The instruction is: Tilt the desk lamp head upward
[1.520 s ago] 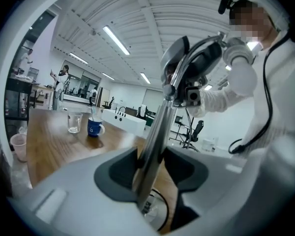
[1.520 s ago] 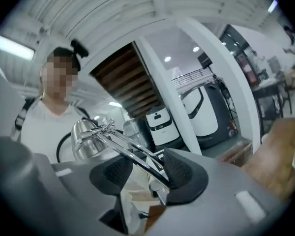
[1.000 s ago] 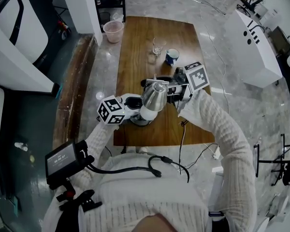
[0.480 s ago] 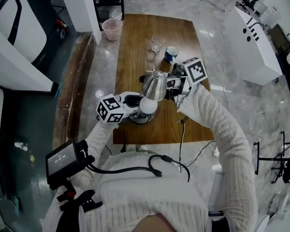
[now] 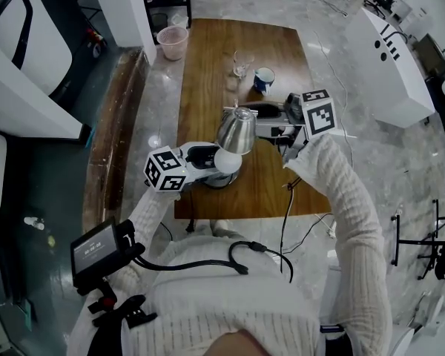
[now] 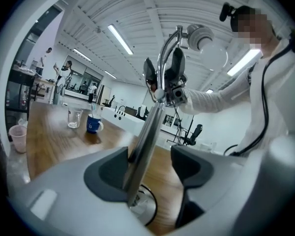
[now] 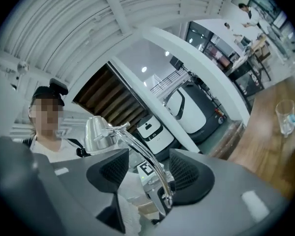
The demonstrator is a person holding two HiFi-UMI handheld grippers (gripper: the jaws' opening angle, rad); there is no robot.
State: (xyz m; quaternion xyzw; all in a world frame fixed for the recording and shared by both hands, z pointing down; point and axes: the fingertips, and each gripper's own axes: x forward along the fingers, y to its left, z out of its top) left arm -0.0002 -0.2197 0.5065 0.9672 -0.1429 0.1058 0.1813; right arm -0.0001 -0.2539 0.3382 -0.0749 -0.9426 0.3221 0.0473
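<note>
- Lamp stem (image 6: 148, 132) stood between the left claw's (image 6: 150, 161) opening jaws, hard by one jaw, with room at the other.
- Lamp's curved arm (image 7: 142, 156) ran between the right claw's (image 7: 147, 160) opening jaws.
- Blue mug (image 5: 264, 82) and glass (image 5: 241, 68) crowded the counter's (image 5: 208, 58) far middle, with bare wood around them.

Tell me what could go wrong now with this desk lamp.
The left hand-held gripper is opening its jaws, but the lamp pole sits between them against one pad; withdrawing sideways could tip the desk lamp. Its base stands near the front edge of the table, so a knock may send it off.
</note>
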